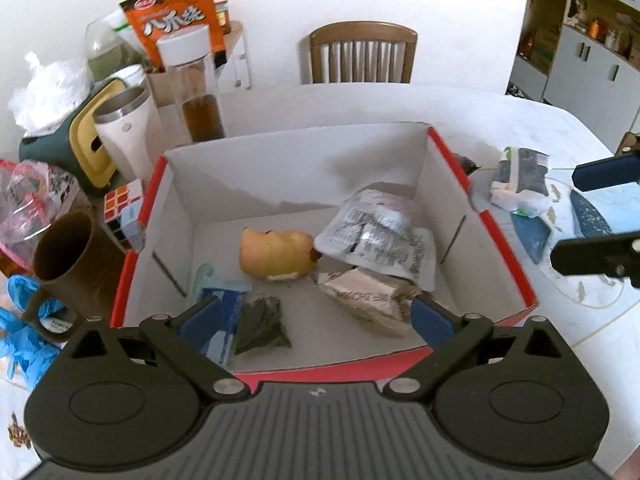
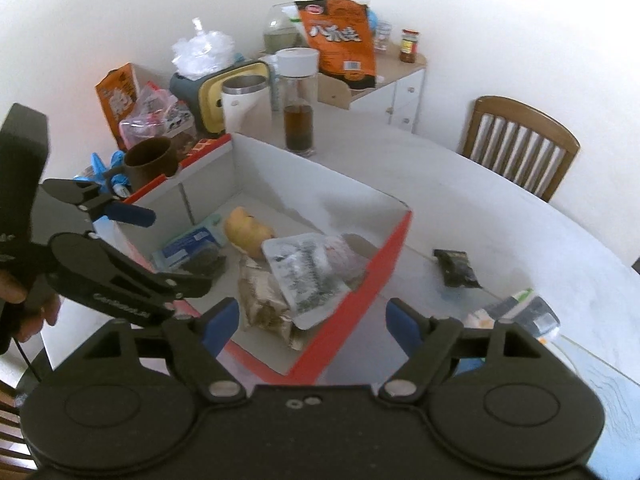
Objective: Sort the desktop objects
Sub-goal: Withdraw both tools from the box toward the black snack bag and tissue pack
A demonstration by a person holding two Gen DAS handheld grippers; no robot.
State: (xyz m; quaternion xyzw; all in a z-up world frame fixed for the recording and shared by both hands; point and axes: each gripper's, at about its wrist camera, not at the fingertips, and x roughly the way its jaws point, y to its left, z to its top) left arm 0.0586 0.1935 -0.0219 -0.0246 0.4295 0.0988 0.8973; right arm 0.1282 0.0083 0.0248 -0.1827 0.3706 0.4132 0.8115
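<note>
Left claw (image 1: 316, 312) stood wide apart, nothing betw. its blue pads (image 1: 204, 318); it hung over the near edge of the box (image 1: 520, 280), touching no item. Right claw (image 2: 312, 324) also apart, somewhat narrower, empty, over the box's red near corner, no contact seen.

Box: red outside, white inside, open top, on the counter (image 2: 480, 208). Contents: yellow plush toy (image 1: 276, 254) at centre; silver printed packet (image 1: 376, 236) to its right, tilted, resting on other items; crumpled beige wrapper (image 1: 364, 300) below the packet; dark green sachet (image 1: 262, 326) near front; blue-and-white pack (image 1: 224, 308) at front left, partly hidden by left pad.

Outside box, on counter: black sachet (image 2: 456, 268) just right of box; grey-white wrapped pack (image 2: 516, 312) further right, close to right claw's outer finger. Left of box: Rubik's cube (image 1: 124, 212) touching box wall, brown mug (image 1: 60, 256), white tumbler (image 1: 124, 128), clear bottle (image 1: 196, 84) w/ brown liquid. Other clutter behind, blurred.
</note>
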